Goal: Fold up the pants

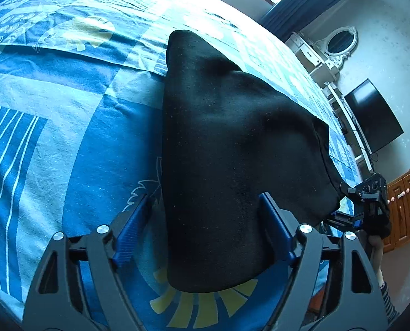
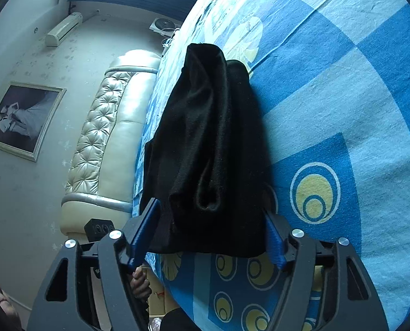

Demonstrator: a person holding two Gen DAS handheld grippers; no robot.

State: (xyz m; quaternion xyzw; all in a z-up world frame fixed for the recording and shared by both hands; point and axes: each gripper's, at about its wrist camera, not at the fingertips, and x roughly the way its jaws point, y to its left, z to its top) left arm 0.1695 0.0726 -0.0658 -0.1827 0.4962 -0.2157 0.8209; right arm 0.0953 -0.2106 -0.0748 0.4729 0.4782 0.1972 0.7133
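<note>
Bedroom setting: a bed with a blue patterned bedsheet (image 1: 67, 143), a tufted cream headboard (image 2: 103, 127) along one side, a dark TV (image 1: 373, 115) and a white vanity mirror (image 1: 340, 40) on the far wall.

Black pants (image 1: 232, 143) lie folded into a compact bundle on the sheet, close to the bed's near edge, one end reaching away across the mattress. In the right wrist view the top layer looks bunched, with an open rolled loop of fabric facing my tongs.

My left gripper (image 1: 205, 229) stands wide, blue pads either side of the bundle's near end; the left pad is clear of the cloth, the right one sits at or on its edge, not pinching. My right gripper (image 2: 213, 234) is likewise spread wide across its end of the bundle; contact at either pad I cannot tell.

Risks as I judge them:
- Pulling back carelessly could snag cloth on a pad and drag the fold open.
- That loose loop may spring up and leave the stack uneven.
- The bundle is near the edge; a nudge could slide it off.
</note>
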